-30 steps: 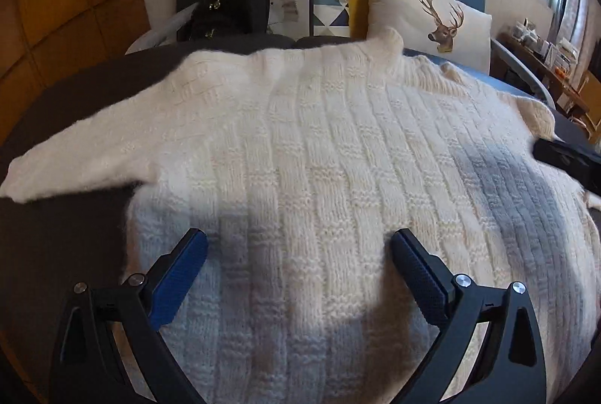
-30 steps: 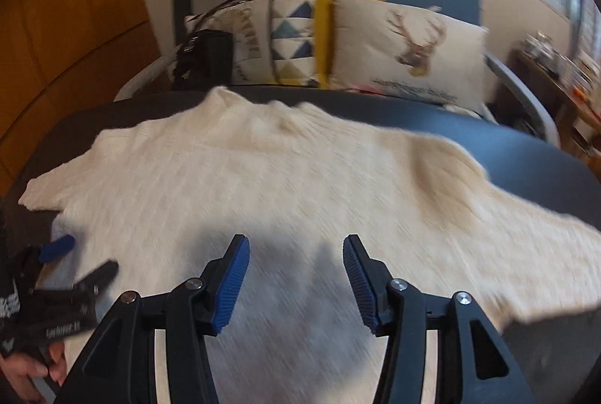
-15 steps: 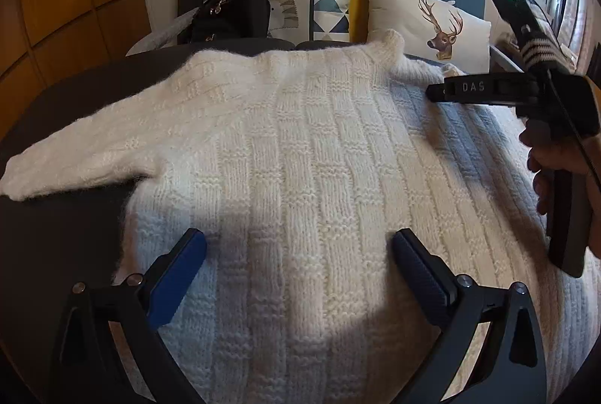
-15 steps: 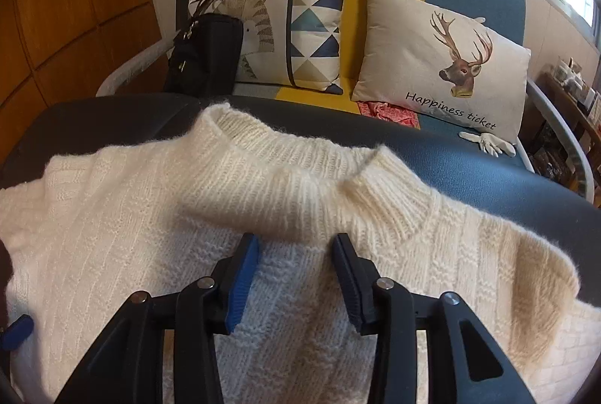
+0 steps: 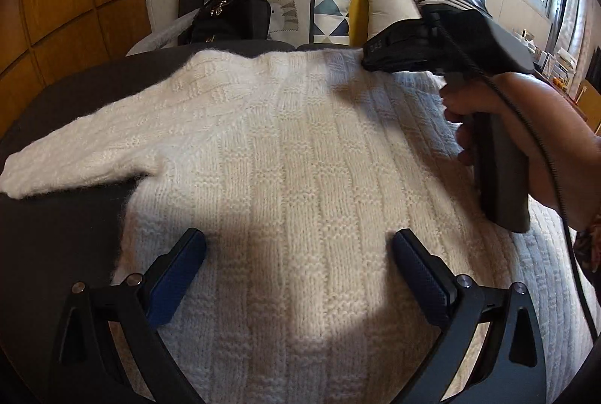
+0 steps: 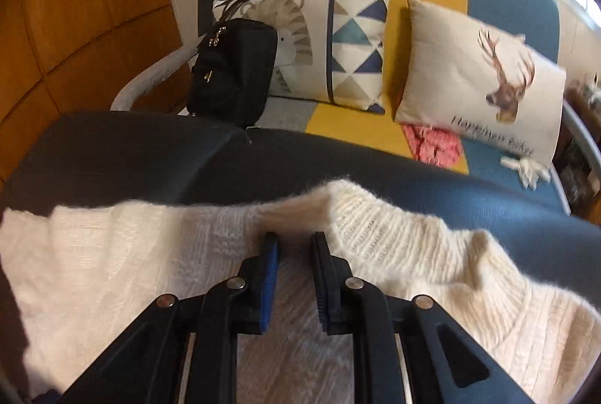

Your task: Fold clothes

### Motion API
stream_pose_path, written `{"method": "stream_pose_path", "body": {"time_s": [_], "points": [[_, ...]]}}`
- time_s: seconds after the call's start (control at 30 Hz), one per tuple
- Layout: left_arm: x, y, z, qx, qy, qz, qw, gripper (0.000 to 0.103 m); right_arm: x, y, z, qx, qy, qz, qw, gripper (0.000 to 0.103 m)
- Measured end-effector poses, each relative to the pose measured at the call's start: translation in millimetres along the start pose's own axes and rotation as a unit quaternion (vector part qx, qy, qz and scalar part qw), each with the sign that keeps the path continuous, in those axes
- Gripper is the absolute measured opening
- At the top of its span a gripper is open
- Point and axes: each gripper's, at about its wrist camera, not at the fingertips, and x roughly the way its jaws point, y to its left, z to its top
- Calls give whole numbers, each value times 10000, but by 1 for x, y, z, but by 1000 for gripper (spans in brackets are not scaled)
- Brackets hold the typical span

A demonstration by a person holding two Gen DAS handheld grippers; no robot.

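Here the white sweater (image 5: 285,156) is spread flat on the dark table (image 5: 64,223), collar at the far edge. The right gripper (image 6: 295,246), just narrowed, is pinched on that collar (image 6: 375,216); the left gripper (image 5: 298,250) is held wide over the near body.

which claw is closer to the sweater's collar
Right. The right claw sits at the collar on the sweater's far edge, nearly closed around knit. The left claw hangs open over the sweater's lower body, well short of it.
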Motion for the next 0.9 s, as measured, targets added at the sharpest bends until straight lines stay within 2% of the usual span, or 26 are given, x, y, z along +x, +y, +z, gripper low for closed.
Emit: {"method": "stream_pose_path", "body": {"time_s": [0.1, 0.17, 0.23, 0.33, 0.4, 0.43, 0.57, 0.8, 0.9], "points": [[-1, 1, -1, -10, -5, -15, 10000, 101, 0, 4, 2, -123, 1, -8, 9999, 19], [-1, 1, -1, -16, -6, -24, 10000, 101, -3, -11, 9, 116, 76, 407, 9991, 20], [-1, 1, -1, -18, -7, -24, 10000, 101, -27, -30, 10, 505, -211, 744, 9957, 20], [-1, 1, -1, -18, -16, -25, 10000, 101, -68, -63, -4, 829, -802, 456, 9923, 26], [0, 1, -1, -17, -20, -18, 10000, 101, -75, -86, -16, 950, -622, -160, 9934, 26], [0, 1, -1, -16, -20, -14, 10000, 101, -72, -95, -22, 1018, -513, -249, 9932, 27], [0, 0, -1, -10, -18, -6, 10000, 101, -49, -113, -37, 1029, -142, -264, 9942, 27], [0, 0, -1, 7, -29, 13, 10000, 101, -30, -112, -47, 774, -152, -591, 9951, 25], [1, 0, -1, 8, -28, 17, 10000, 101, -29, -117, -41, 785, -78, -460, 9958, 27]]}}
